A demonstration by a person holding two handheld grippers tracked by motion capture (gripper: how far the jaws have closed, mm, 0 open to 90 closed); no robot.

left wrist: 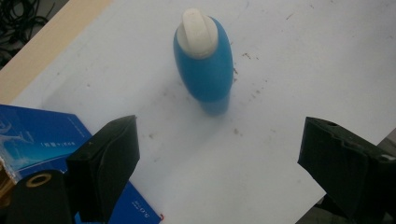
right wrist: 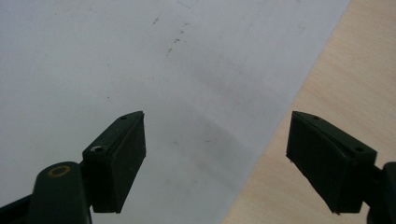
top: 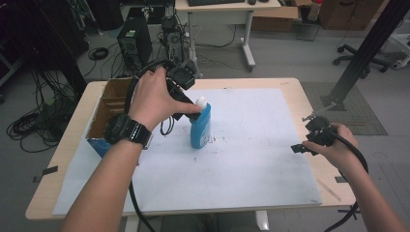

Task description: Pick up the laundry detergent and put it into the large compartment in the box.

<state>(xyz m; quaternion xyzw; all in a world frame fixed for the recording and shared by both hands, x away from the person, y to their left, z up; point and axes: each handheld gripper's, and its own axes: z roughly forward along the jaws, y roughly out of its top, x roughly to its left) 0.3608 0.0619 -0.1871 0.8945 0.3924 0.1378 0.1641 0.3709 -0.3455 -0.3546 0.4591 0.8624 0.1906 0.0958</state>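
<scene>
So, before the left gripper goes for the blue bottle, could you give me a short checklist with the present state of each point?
1. Left gripper open wide enough for the blue bottle: ok.
2. Bottle upright on the white sheet: ok.
3. White cap on the bottle: ok; whether tight, cannot tell.
4. Bottle between the fingers: not ok, it stands ahead of them.
5. Blue box clear of the bottle: ok, apart.
6. Right gripper out of the way: ok, open and empty at the sheet's edge.
</scene>
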